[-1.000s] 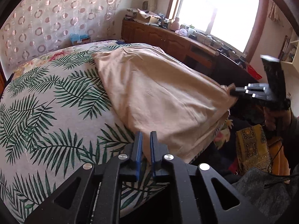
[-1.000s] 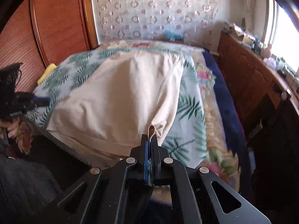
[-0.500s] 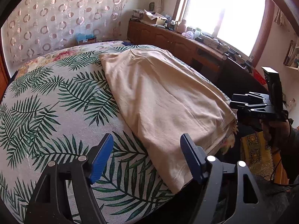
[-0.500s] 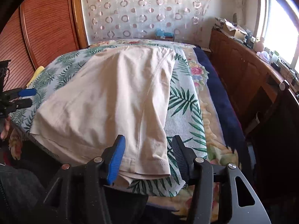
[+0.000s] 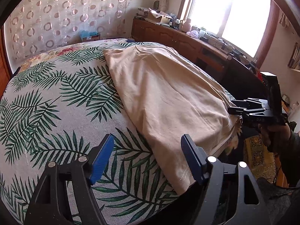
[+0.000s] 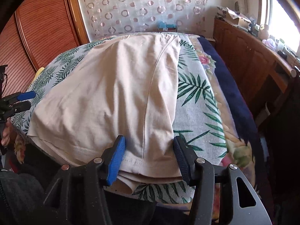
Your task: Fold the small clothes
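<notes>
A beige garment (image 5: 168, 97) (image 6: 116, 93) lies spread flat on the palm-leaf bedspread (image 5: 46, 112) (image 6: 198, 93), its near hem hanging slightly over the bed's edge. My left gripper (image 5: 148, 140) stands open over the bedspread, with the garment's near left corner just inside its right finger and not touched. My right gripper (image 6: 149, 140) is open too, its blue pads straddling the garment's right hem corner without pressing on it. Each gripper also shows in the other's view: the right gripper (image 5: 236, 106) at the hem's far end, the left gripper (image 6: 26, 99) at the left edge.
A wooden sideboard (image 5: 168, 35) (image 6: 249, 56) crowded with small items runs under the window, right of the bed. A dark blue blanket (image 6: 230, 90) lines that bed edge. A wooden wardrobe door (image 6: 43, 28) stands to the left. A yellow patterned cloth (image 5: 258, 159) lies below the bed's front.
Both grippers were shut on the garment's near corners and have opened and let go. The lifted hem has dropped and the garment lies flat. The right gripper has sunk a little.
</notes>
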`<state>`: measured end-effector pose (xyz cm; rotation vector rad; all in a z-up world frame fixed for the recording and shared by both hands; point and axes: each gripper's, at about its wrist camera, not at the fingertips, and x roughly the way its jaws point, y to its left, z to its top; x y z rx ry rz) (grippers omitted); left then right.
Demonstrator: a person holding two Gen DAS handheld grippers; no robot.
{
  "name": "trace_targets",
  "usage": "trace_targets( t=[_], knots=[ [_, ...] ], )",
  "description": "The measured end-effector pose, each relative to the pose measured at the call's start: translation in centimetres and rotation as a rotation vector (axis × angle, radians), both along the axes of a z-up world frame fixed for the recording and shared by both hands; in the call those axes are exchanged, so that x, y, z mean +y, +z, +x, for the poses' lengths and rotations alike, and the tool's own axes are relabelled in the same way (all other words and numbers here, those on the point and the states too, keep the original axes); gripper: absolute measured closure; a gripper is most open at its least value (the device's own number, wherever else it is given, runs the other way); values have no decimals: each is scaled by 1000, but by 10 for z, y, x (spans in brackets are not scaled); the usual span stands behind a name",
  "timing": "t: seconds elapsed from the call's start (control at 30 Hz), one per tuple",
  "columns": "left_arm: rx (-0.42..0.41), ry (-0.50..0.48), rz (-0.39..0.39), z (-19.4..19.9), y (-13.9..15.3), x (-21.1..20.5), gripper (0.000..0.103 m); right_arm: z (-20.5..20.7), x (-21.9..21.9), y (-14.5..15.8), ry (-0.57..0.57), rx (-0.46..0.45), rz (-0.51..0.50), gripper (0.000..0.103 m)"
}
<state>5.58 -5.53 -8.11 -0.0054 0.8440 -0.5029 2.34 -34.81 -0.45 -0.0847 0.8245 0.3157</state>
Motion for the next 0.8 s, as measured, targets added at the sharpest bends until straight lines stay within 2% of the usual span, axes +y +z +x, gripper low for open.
trace_targets(
  t=[0.2, 0.5, 0.73, 0.8],
  knots=[
    [22, -5, 2, 3, -6, -2, 28, -5, 6, 3, 49, 31, 68, 48],
    [53, -19, -1, 3, -13, -5, 28, -10, 24, -2, 77, 7, -59, 48],
    [64, -22, -10, 4, -16, -6, 28, -23, 28, -1, 104, 6, -107, 48],
    [67, -25, -15, 4, -16, -6, 28, -26, 29, 2, 114, 3, -107, 57]
  ],
)
